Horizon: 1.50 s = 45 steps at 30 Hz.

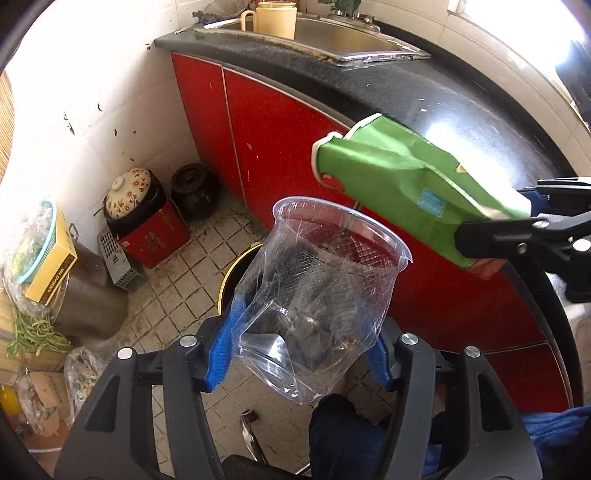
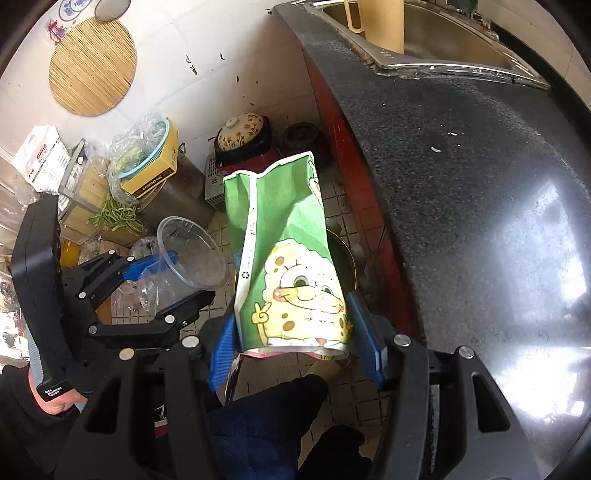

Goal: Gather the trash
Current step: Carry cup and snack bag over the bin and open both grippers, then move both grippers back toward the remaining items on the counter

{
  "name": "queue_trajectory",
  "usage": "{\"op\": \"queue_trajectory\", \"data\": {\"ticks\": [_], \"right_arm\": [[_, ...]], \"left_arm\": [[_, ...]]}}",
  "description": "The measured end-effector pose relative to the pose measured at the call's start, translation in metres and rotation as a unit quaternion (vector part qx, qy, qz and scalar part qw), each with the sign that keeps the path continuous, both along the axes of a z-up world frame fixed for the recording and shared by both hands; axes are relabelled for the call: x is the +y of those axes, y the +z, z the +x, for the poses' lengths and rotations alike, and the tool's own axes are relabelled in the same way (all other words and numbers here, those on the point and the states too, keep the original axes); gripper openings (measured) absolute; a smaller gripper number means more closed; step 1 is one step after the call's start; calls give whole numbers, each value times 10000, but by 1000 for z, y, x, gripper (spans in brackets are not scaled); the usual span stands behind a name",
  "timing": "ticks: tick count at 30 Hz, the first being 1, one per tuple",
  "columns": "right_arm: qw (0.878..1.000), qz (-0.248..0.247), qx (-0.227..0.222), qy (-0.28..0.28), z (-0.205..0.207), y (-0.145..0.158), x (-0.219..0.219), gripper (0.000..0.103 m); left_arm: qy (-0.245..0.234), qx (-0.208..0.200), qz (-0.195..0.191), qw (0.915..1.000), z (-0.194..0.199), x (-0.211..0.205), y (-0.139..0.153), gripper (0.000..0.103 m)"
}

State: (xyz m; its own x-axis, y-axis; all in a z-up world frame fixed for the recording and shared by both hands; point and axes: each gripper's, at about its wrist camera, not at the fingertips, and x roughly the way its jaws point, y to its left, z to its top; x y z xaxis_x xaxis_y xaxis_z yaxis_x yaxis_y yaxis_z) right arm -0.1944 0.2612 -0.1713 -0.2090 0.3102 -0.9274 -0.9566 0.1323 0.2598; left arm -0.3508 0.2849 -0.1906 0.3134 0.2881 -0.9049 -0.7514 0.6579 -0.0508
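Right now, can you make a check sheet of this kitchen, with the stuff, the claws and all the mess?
Surface: dark speckled counter, a few white crumbs on it; grimy tile floor.
Job's things: clear cup, crumpled, in the left gripper; green carton, squashed, in the right gripper; both held over the bin on the floor.
Clutter: flowered pot, dark jar, yellow box, green beans, plastic bags.
Grippers: both shut on their trash.
Cables: nothing seen.
Surroundings: red cabinets, steel sink, cream jug, round bamboo mat on the wall.
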Motion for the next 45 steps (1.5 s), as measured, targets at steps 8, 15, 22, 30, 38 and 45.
{"op": "queue_trajectory", "data": {"ticks": [8, 15, 22, 30, 38, 45], "right_arm": [[9999, -121, -102, 17, -8, -6, 17, 56], [9997, -172, -163, 25, -18, -3, 25, 82], [9997, -91, -244, -38, -16, 16, 8, 82], [9949, 382, -404, -846, 39, 65, -49, 88], [9561, 819, -1062, -2606, 136, 129, -191, 92], [8939, 713, -1462, -4177, 192, 155, -331, 92]], "left_arm": [[-8, -98, -198, 9998, -10, 16, -13, 59], [0, -126, -245, 9996, -9, 21, -18, 83], [-118, -64, -245, 9996, -7, 13, -21, 89], [-661, -46, 143, 9977, 33, -16, 22, 95], [-2127, -450, 366, 9754, 152, -86, 78, 96], [-3727, -732, 200, 9249, 258, -185, 104, 96]]}}
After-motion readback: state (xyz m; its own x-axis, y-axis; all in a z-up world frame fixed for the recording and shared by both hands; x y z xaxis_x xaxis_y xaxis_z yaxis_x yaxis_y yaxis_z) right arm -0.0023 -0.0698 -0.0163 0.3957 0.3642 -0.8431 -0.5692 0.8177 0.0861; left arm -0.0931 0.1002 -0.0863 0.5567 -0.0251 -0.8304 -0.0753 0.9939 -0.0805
